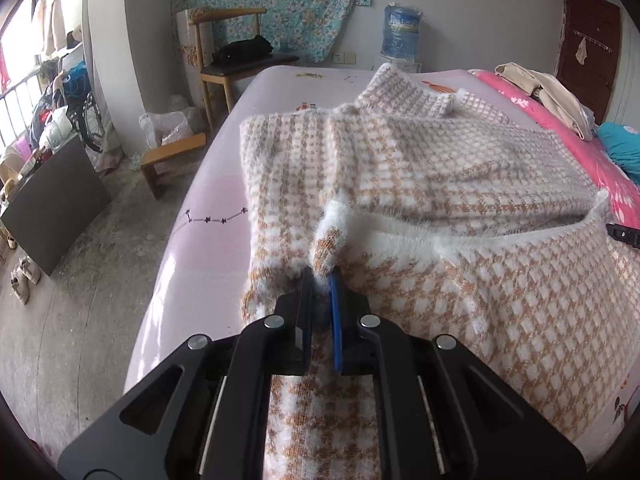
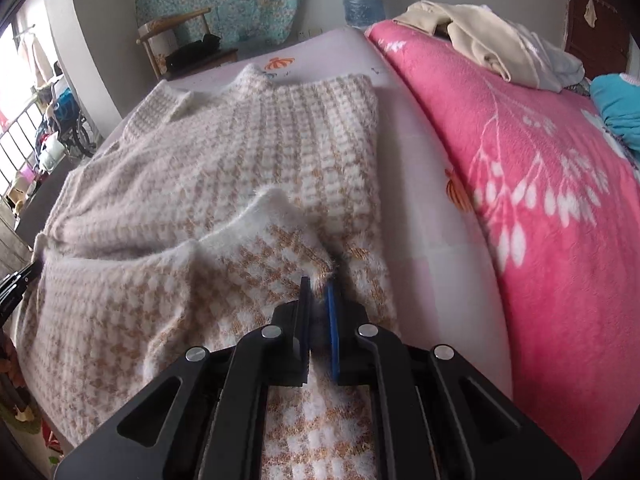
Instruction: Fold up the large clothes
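We see a fuzzy checked sweater [image 1: 400, 168] spread on a bed [image 1: 208, 216], both tools clamped on its near edge: the left tool [image 1: 322, 280] pinches one raised fold, the right tool [image 2: 319, 282] another. The water jug [image 1: 401, 32] carries a label too blurred to read. Only the left view shows shoes [image 1: 22, 280] on the floor; the right view takes in more of the pink blanket [image 2: 540, 168].

We see a bed [image 1: 200, 248] with a pale pink sheet and a pink blanket [image 2: 540, 184] along its right edge. Beyond its far edge stand a wooden chair [image 1: 224, 64] and a water jug [image 1: 401, 32] against a grey wall hung with floral cloth [image 1: 276, 0]. Daylight enters at the left over a concrete floor [image 1: 80, 280].
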Tool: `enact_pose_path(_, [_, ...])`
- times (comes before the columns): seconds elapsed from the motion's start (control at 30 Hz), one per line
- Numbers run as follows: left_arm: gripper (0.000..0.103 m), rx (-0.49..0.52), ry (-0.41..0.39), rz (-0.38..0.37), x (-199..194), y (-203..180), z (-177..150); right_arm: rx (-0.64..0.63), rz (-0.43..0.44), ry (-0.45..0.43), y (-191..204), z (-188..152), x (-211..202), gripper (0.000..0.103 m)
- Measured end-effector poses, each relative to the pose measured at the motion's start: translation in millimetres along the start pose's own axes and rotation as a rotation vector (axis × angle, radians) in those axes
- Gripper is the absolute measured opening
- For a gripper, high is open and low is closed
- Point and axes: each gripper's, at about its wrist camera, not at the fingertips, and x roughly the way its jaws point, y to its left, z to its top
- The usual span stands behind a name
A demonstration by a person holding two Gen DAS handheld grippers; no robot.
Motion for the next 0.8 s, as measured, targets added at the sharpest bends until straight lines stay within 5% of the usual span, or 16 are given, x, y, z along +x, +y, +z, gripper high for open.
enact_pose_path(0.17, [0.023, -0.056, -0.006, -0.029, -7, 10, 3, 0.035, 0.054, 0.003, -9, 5, -12, 0.020])
enact_pose_path(0.23, [0.030, -0.078, -0.034, -0.023, -21, 14, 4, 0.047, 0.044, -0.041, -12, 4, -32, 0.044])
enact_pose_path(0.27, [0.031, -0.085, -0.059, -0.018, -30, 15, 5, 0.046, 0.042, -0.075, -12, 3, -45, 0.047])
enact_pose_path(0.37, [0.031, -0.078, -0.133, -0.058, -65, 9, 4, 0.007, 0.097, -0.142, -5, -5, -82, 0.048])
enact_pose_path(0.43, [0.031, -0.040, -0.160, -0.169, -86, -8, -1, -0.071, 0.150, -0.143, 13, -15, -96, 0.047])
enact_pose_path(0.5, [0.031, 0.014, -0.139, -0.310, -96, -35, -10, -0.167, 0.200, -0.106, 37, -27, -101, 0.047])
enact_pose_path(0.6, [0.031, 0.084, -0.054, -0.466, -90, -80, -32, -0.262, 0.307, -0.026, 73, -48, -92, 0.033])
enact_pose_path(0.67, [0.031, 0.138, 0.015, -0.457, -72, -108, -47, -0.321, 0.309, 0.026, 95, -62, -74, 0.029])
enact_pose_path(0.73, [0.033, 0.170, 0.060, -0.366, -48, -122, -60, -0.370, 0.233, 0.078, 109, -74, -47, 0.028])
enact_pose_path(0.8, [0.033, 0.157, 0.042, -0.353, -41, -121, -63, -0.371, 0.216, 0.064, 112, -78, -40, 0.028])
